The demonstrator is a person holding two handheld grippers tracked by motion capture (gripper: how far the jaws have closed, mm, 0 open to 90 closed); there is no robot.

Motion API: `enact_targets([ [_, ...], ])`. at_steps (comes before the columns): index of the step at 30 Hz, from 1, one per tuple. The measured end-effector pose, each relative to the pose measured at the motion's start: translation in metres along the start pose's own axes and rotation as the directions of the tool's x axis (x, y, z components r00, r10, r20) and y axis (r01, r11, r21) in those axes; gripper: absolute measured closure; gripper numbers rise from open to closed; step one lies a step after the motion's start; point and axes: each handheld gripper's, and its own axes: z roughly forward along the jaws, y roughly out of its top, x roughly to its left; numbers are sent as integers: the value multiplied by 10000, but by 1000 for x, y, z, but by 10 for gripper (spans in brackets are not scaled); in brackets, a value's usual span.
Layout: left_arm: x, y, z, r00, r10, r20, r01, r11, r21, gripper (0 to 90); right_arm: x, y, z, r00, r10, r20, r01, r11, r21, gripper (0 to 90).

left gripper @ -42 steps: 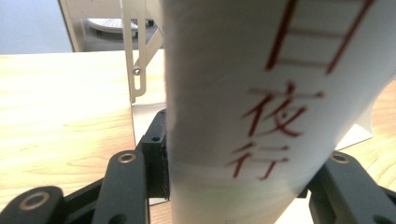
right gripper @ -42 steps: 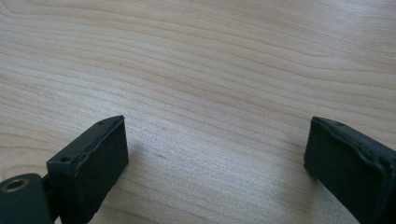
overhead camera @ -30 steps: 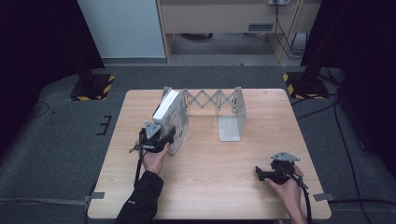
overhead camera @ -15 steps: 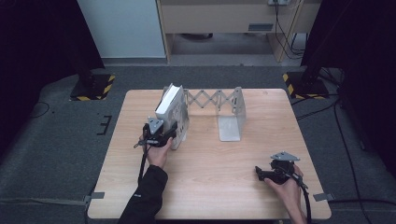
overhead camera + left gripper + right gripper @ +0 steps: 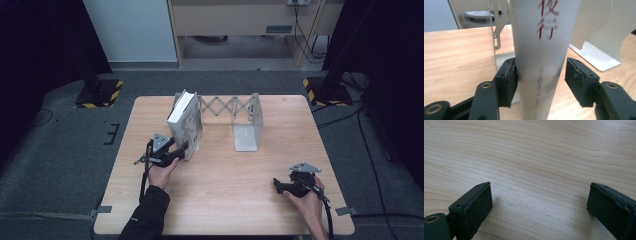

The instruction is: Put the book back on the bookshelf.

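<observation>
A thick white book [image 5: 185, 120] stands upright at the left end of a white expanding book rack [image 5: 247, 120] on the wooden table [image 5: 225, 200]. My left gripper [image 5: 186, 146] reaches its spine low down from the front. In the left gripper view the spine [image 5: 541, 50], with red characters, stands between the jaws of my left gripper [image 5: 540, 80]. One pad touches it and a gap shows at the other. The jaws have just been opening. My right gripper [image 5: 276, 185] rests at the front right, and in the right gripper view it [image 5: 540, 205] is open over bare wood.
The rack's scissor links [image 5: 225, 106] join its two end plates, with free room between them. The right plate [image 5: 599, 37] stands behind the book. The table's front edge is near both hands. Dark floor surrounds the table, with a cabinet [image 5: 240, 20] behind.
The book has come from a lean to standing nearly upright at the rack's left end. The left hand shifted slightly with it. The right hand has kept still.
</observation>
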Motion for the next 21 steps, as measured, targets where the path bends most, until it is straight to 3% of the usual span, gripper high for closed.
enact_targets([
  [5,-2,-2,-2,9997,-198,117,196,9997,162,502,0,0,0,10000,4,0,-4,10000,1,64],
  [10,-8,-3,1,9997,-62,235,59,9999,135,500,0,0,0,10000,8,2,-8,10000,0,64],
  [21,-17,-1,12,9994,-214,288,213,9998,10,482,0,0,0,10000,18,13,-18,10000,-4,64],
])
